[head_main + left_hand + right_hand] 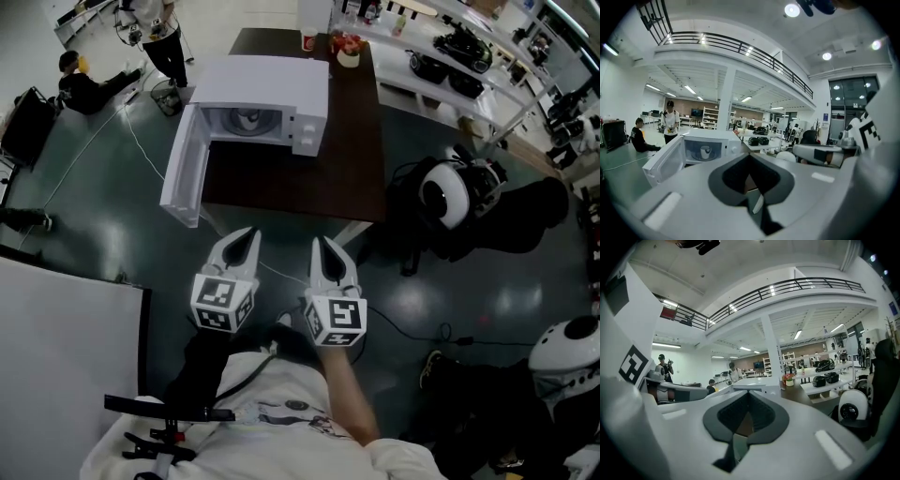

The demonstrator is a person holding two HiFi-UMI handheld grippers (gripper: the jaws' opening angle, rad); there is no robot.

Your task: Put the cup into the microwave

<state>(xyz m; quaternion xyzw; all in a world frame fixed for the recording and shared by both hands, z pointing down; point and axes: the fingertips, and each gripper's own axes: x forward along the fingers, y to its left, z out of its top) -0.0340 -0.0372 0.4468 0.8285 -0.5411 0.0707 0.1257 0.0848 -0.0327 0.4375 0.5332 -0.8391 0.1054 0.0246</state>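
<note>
- At the far left we see a white panel (pixel 66 347) standing on the dark floor. Beyond it is a seated person (pixel 80 86) on the floor, with a standing person (pixel 159 33) close by
- The microwave door (pixel 183 173) is wide open, swung out to the left past the table's edge
- The white microwave (pixel 281 89) sits on a dark brown table (pixel 319 178), with its lit cavity facing us
- The cup (pixel 705 152), white, stands upright inside that cavity, well apart from both grippers
- Our left gripper (pixel 249 234) hovers off the near edge of the table and points toward the microwave. Its jaws are pressed together with nothing between them
- Our right gripper (pixel 320 244) hangs just beside the left one, roughly level with it. Its jaws are likewise closed and empty
- At the table's far end stands a red-and-white paper cup (pixel 308 39), and just to its right a small pot of red flowers (pixel 349 52)
- To the right of the table we make out a round white-and-black device (pixel 450 197) resting among dark gear
- Furthest right, white shelves (pixel 441 84) carry several black appliances
</note>
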